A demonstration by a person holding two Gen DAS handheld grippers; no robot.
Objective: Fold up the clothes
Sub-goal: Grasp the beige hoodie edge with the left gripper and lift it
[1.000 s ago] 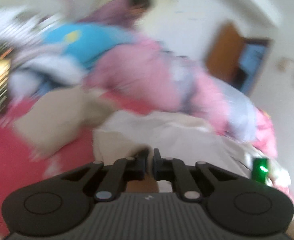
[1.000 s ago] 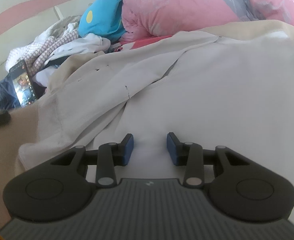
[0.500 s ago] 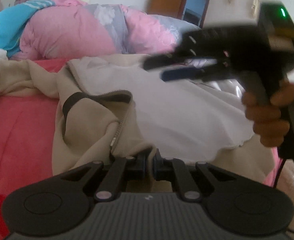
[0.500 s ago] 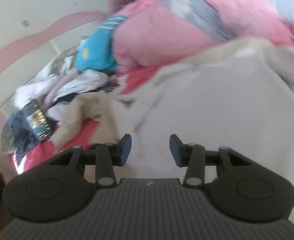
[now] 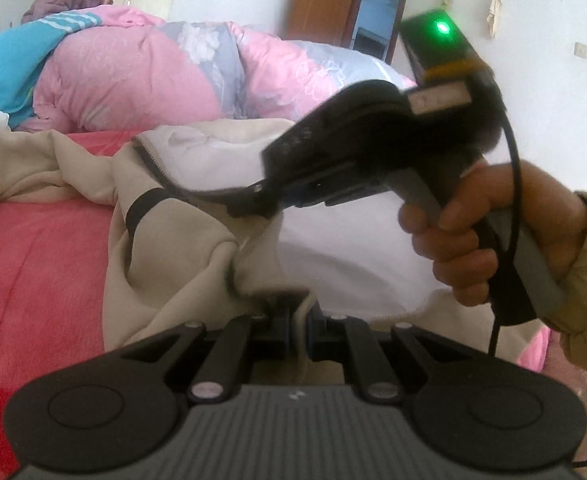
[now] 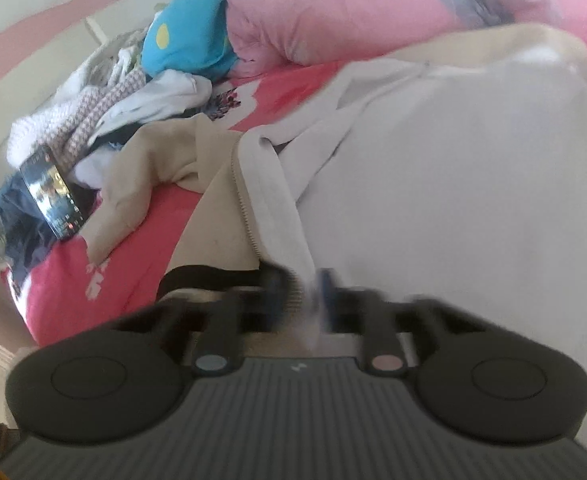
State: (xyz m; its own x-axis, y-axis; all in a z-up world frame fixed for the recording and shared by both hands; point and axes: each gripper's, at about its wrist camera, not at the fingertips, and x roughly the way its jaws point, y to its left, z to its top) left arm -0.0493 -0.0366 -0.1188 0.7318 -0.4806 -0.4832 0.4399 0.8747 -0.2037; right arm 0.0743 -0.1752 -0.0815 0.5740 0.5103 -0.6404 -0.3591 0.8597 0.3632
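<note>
Both sets of jaws are on fabric: the left gripper (image 5: pixel 300 322) is pinched tight on the hem of the beige zip-up jacket (image 5: pixel 165 276), and the right gripper (image 6: pixel 307 294) is closing with the jacket's zipper edge between its blurry fingers. That jacket lies open on the red bedsheet (image 5: pixel 37 280), white lining up. From the left wrist view, a hand (image 5: pixel 489 236) holds the right gripper above the jacket. A pink quilt (image 5: pixel 141 76) sits behind, plus a phone (image 6: pixel 51 192) by the clothes pile (image 6: pixel 105 120).

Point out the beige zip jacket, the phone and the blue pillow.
beige zip jacket (image 5: pixel 165 280), left wrist view, outer shell.
phone (image 6: pixel 51 196), right wrist view, lit screen.
blue pillow (image 6: pixel 185 36), right wrist view, middle of its face.
</note>
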